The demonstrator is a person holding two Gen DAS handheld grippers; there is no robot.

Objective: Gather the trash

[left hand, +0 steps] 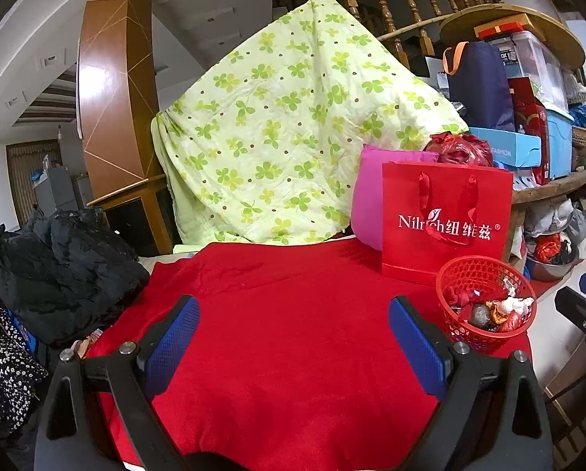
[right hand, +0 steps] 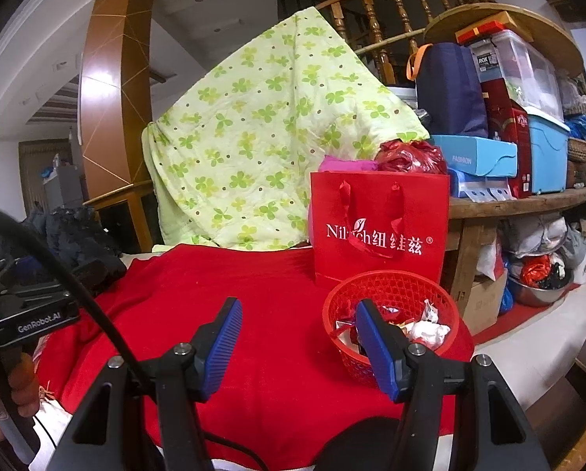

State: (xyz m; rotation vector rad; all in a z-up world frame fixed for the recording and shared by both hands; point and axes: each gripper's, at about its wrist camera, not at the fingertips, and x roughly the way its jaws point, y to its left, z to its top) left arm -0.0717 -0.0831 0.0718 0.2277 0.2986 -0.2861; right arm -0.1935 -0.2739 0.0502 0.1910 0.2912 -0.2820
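Note:
A red mesh basket [left hand: 474, 271] [right hand: 391, 280] stands on the red cloth [left hand: 293, 353] at the right, in front of a red paper gift bag [left hand: 446, 219] [right hand: 379, 216]. Crumpled white paper [left hand: 512, 306] [right hand: 428, 329] and several foil wrappers lie inside it. My left gripper [left hand: 293, 306] is open over bare cloth to the left of the basket, with nothing between its blue pads. My right gripper [right hand: 298, 310] is open too and holds nothing. In the right wrist view its right finger [right hand: 375, 345] overlaps the basket's left rim.
A green clover quilt [left hand: 277, 125] hangs behind the cloth. A pink cushion [left hand: 367, 192] and a red plastic bag [left hand: 459, 147] sit behind the gift bag. Black clothing [left hand: 61, 271] is piled at the left. Boxes crowd a wooden shelf [right hand: 528, 196] at the right.

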